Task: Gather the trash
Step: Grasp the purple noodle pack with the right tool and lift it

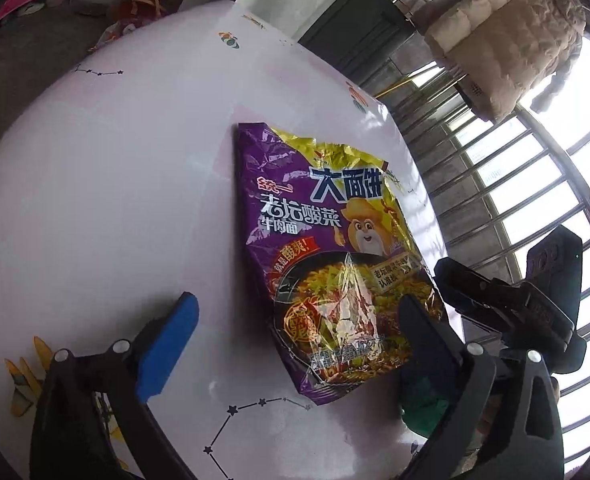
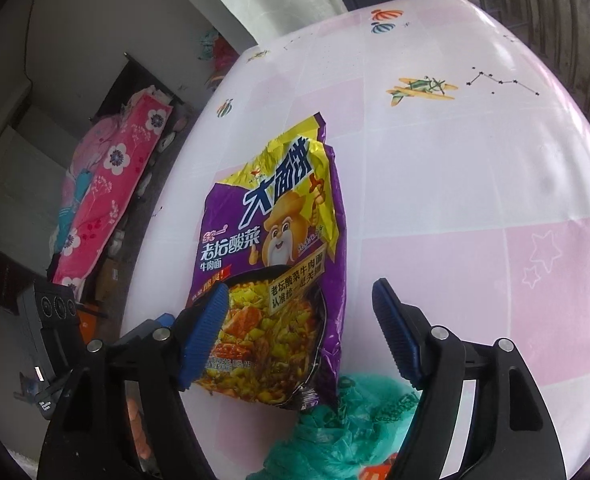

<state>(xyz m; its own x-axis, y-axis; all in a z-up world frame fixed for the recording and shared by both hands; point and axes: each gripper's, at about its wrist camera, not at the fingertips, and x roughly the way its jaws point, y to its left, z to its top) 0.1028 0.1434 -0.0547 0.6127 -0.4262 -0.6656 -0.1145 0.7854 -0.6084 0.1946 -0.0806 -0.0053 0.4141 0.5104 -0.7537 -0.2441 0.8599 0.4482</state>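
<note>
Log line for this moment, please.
noodle packet: flat on table | left gripper: open | right gripper: open | green bag: near edge

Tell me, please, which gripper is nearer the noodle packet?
Both are close, so it's hard to call. The right gripper has the noodle packet lying between its open fingers; the left gripper also straddles the packet's near end, fingers open.

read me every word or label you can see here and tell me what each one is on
All text is on the noodle packet lying on the table:
"统一"
"大面饼"
"老坛酸菜"
"牛肉面"
"酸爽!"
"老坛酸菜牛肉面", in the yellow box
A second line in that box: not clear enough to read.
Fine print along the packet's bottom edge: blurred, unreadable.
The green plastic bag shows no text.
</note>
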